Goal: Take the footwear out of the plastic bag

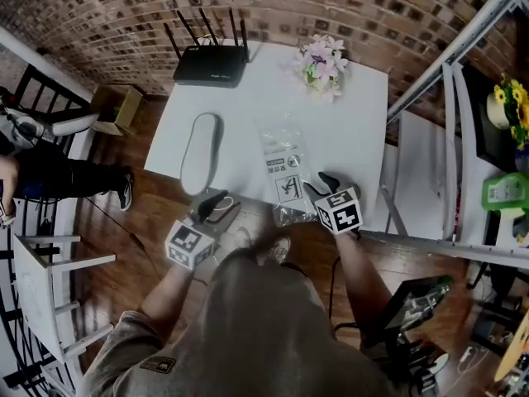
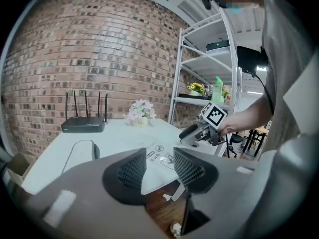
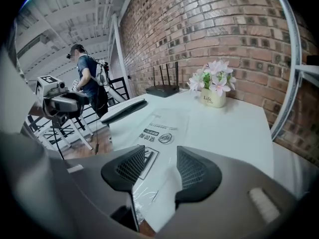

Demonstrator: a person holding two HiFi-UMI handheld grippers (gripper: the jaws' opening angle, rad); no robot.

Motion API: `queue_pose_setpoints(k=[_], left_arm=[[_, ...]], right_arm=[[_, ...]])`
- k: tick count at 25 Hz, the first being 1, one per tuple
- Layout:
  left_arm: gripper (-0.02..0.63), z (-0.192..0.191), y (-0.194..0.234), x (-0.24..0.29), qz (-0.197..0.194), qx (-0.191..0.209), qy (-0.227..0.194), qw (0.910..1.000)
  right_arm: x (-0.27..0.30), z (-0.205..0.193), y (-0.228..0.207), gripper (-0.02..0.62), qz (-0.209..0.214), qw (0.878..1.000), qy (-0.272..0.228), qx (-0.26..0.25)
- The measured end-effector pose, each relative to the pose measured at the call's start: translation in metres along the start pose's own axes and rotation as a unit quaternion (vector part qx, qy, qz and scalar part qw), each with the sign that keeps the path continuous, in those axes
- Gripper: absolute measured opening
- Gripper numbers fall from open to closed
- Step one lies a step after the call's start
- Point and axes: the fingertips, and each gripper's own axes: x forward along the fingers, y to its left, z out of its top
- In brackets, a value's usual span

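So the white table (image 1: pixel 355 131) has the footwear (image 1: pixel 201 151) lying flat on its left half, out of the plastic bag (image 1: pixel 285 168), which is spread flat just to its right with the near end over the front edge. The right gripper (image 3: pixel 160 169) has its jaws partway apart around that bag end, not squeezing it. The left gripper (image 2: pixel 160 169) is wide open and empty, hovering off the front edge.

I see a black router (image 1: pixel 211 63), four antennas up, at the far edge of the white desk (image 1: pixel 355 139), with a pot of pink flowers (image 1: pixel 322 63) near its far right corner. A brick wall (image 1: pixel 116 15) runs behind. A cardboard box (image 1: pixel 114 107) sits on the wooden floor (image 1: pixel 124 246) to the left. On the right, a metal shelf rack (image 1: pixel 450 122) carries a green bottle (image 1: pixel 504 193) and yellow flowers (image 1: pixel 508 98).
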Motion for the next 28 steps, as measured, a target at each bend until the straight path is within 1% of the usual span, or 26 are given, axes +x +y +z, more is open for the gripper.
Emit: queue_pose_setpoints(k=[3,5,8,13,16,23,28], left_arm=[[0.149,-0.01,-0.008,0.001,-0.017,-0.005,0.003,0.9998],[0.124,-0.01,-0.012,0.003,-0.03,-0.003,-0.003,0.9995],[0.08,-0.005,-0.016,-0.005,-0.039,-0.005,-0.018,0.9991],[0.018,-0.004,-0.021,-0.032,-0.056,-0.01,-0.036,0.9977],[0.002,-0.011,-0.024,-0.054,-0.064,-0.012,-0.042,0.997],[0.002,-0.031,-0.036,-0.099,-0.093,-0.016,-0.048,0.9943],[0.002,-0.036,-0.047,-0.123,-0.108,-0.018,-0.058,0.9923]], right_arm=[[-0.015,-0.002,0.023,0.153,0.007,1.0,-0.014,-0.005],[-0.025,0.0,0.04,0.113,0.014,0.999,-0.033,-0.006],[-0.039,0.004,0.069,0.069,0.025,0.998,-0.058,-0.006],[-0.061,0.01,0.121,0.015,0.026,0.996,-0.08,-0.012],[-0.069,0.011,0.157,0.014,0.028,0.996,-0.087,-0.02],[-0.081,0.004,0.24,0.014,0.036,0.995,-0.091,-0.033],[-0.09,0.004,0.282,0.014,0.047,0.993,-0.102,-0.037]])
